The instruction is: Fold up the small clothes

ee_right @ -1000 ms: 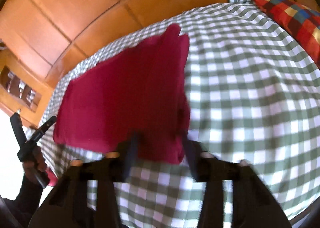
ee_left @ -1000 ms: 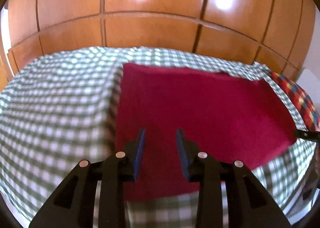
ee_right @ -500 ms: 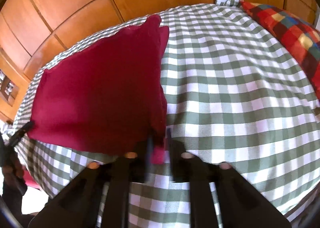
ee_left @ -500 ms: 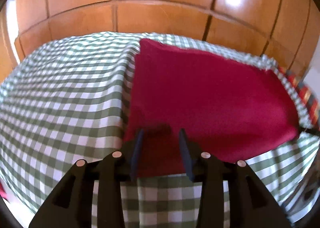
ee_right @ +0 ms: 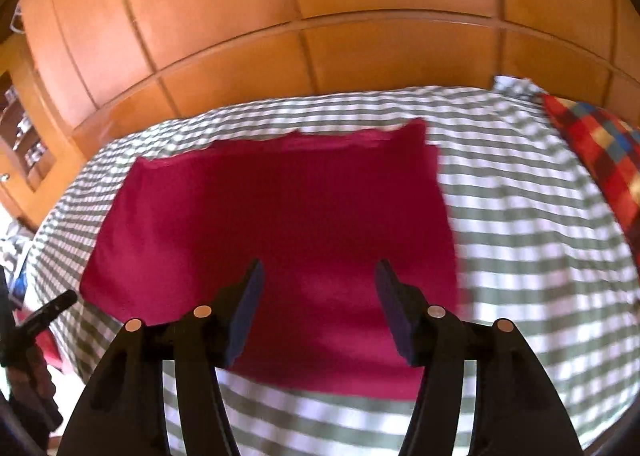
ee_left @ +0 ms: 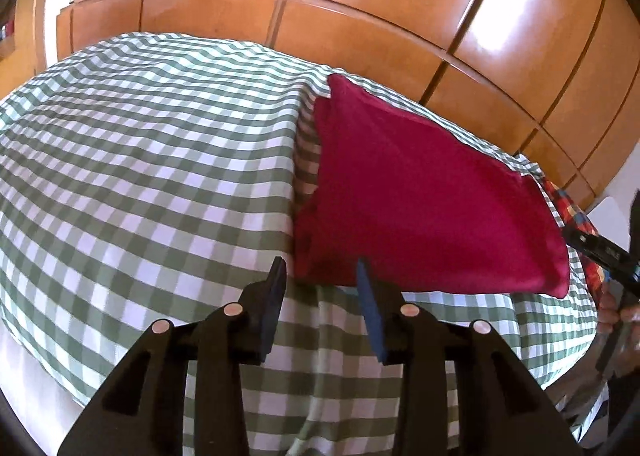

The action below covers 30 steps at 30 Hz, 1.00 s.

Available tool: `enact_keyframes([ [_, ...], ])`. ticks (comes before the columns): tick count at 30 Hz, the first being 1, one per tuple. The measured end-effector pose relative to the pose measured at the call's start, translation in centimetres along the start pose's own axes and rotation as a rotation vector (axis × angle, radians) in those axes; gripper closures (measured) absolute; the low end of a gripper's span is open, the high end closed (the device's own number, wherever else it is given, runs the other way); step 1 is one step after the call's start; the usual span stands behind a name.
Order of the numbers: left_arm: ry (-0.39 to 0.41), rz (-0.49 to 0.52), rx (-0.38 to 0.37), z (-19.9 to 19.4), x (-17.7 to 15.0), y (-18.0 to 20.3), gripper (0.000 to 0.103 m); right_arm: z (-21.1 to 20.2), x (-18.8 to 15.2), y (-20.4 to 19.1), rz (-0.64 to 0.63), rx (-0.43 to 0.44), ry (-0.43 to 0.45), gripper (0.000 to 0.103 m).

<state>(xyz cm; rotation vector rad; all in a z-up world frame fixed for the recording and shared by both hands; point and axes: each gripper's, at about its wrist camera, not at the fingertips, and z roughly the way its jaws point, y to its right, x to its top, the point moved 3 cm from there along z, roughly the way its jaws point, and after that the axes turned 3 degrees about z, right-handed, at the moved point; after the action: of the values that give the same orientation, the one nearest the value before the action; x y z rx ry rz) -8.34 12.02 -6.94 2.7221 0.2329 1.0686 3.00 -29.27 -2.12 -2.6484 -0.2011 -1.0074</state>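
Note:
A dark red garment (ee_left: 420, 208) lies folded into a flat rectangle on a bed with a green-and-white checked cover (ee_left: 140, 176). My left gripper (ee_left: 320, 276) is open and empty, just short of the garment's near left corner. In the right wrist view the garment (ee_right: 280, 216) lies straight ahead. My right gripper (ee_right: 318, 276) is open and empty, above the garment's near edge. The right gripper's tip also shows at the far right of the left wrist view (ee_left: 600, 252).
A wooden panelled wardrobe (ee_left: 360, 16) stands behind the bed. A multicoloured checked pillow (ee_right: 600, 152) lies at the bed's right end. The near bed edge drops off below both grippers. Open shelves (ee_right: 20, 136) show at the far left.
My right gripper was shut on the garment's near corner and has let go and opened wide. My left gripper has drawn back and left, off the garment's edge.

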Motion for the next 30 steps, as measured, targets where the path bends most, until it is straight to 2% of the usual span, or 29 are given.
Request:
enact_keyframes([
  [3, -0.019, 0.008, 0.019, 1.1, 0.1, 0.2, 0.074, 1.5, -0.2, -1.7, -0.013, 0.016, -0.020, 0.046],
  [6, -0.081, 0.021, 0.070, 2.9, -0.4, -0.1, 0.074, 3.5, -1.4, -1.5, -0.013, -0.030, -0.077, 0.046],
  [9, -0.084, 0.002, 0.066, 3.0, -0.9, -0.3, 0.074, 4.0, -2.4, -0.7, -0.003, -0.010, -0.070, 0.046],
  [14, -0.066, -0.031, 0.031, 1.4, -0.5, -0.3, 0.078, 4.0, -2.7, -1.3, -0.041, -0.026, -0.062, 0.044],
  [20, 0.036, 0.045, 0.018, 0.4, 3.7, 2.4, 0.078, 3.1, -1.6, -1.6, -0.027, -0.005, -0.049, 0.043],
  [25, 0.055, 0.159, 0.022, 3.1, 7.1, 6.2, 0.072, 2.4, 0.3, -1.4, -0.010, -0.001, -0.020, 0.043],
  [30, 0.043, 0.215, 0.007, 6.3, 10.1, 9.4, 0.070, 3.1, 2.2, -1.1, -0.008, -0.032, -0.013, 0.043],
])
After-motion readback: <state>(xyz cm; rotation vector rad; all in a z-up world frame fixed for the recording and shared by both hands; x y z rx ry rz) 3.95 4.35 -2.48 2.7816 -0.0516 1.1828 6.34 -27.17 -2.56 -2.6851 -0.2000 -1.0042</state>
